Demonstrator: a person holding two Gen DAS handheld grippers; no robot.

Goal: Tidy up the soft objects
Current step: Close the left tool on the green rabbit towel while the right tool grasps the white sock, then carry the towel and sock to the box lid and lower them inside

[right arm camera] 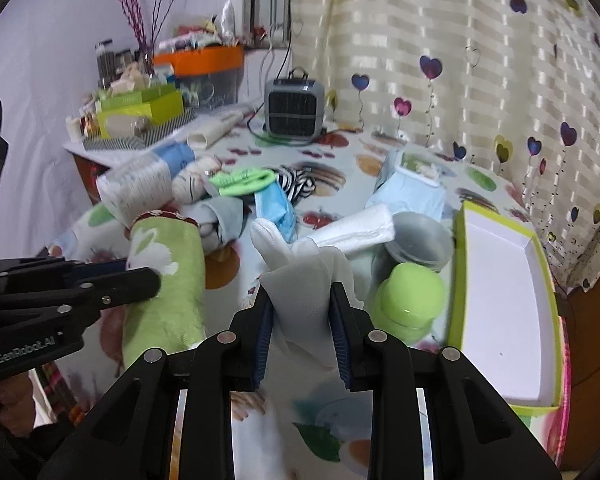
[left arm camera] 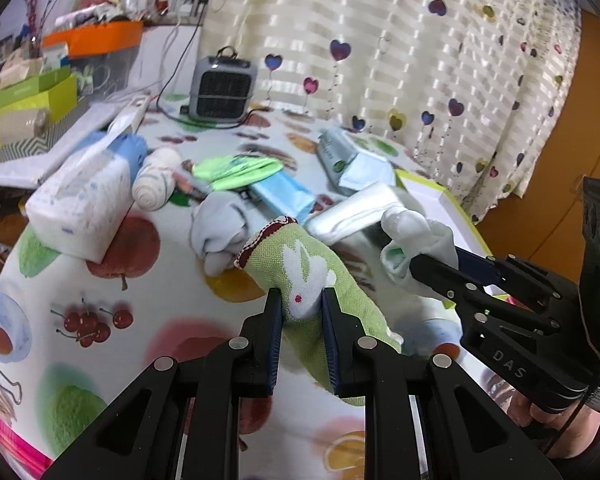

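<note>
**While both tongs hold socks above the worktop: grip and placement notes**

Since each sock is pinched mid-body rather than at a tip, the fabric hangs on both sides of the pads and seems unlikely to slip out

- Left tongs [left arm camera: 301,312]: closed down onto the green rabbit sock [left arm camera: 300,276], pads pressing either side of the rabbit motif; red-trimmed cuff points away from the camera, toe end droops back under the fingers. Sock is lifted off the fruit-print worktop [left arm camera: 148,320].
- Right tongs [right arm camera: 302,312]: closed onto the white sock [right arm camera: 308,280], bunched between the pads, loose end standing up above them. Also held clear of the surface.
- Both socks are held near each other, side by side, probably so they can go to one spot together.
- Open green-edged box [right arm camera: 500,280] sits just right of the right tongs, white interior bare; judged the likely destination.
- Remaining soft items lie behind: grey sock [left arm camera: 220,236], lime cloth [left arm camera: 236,170], tissue pack [left arm camera: 80,208]. Task judged early-to-mid.
- Risk: green lidded jar [right arm camera: 410,300] lies between white sock and box; a low path could knock it
</note>
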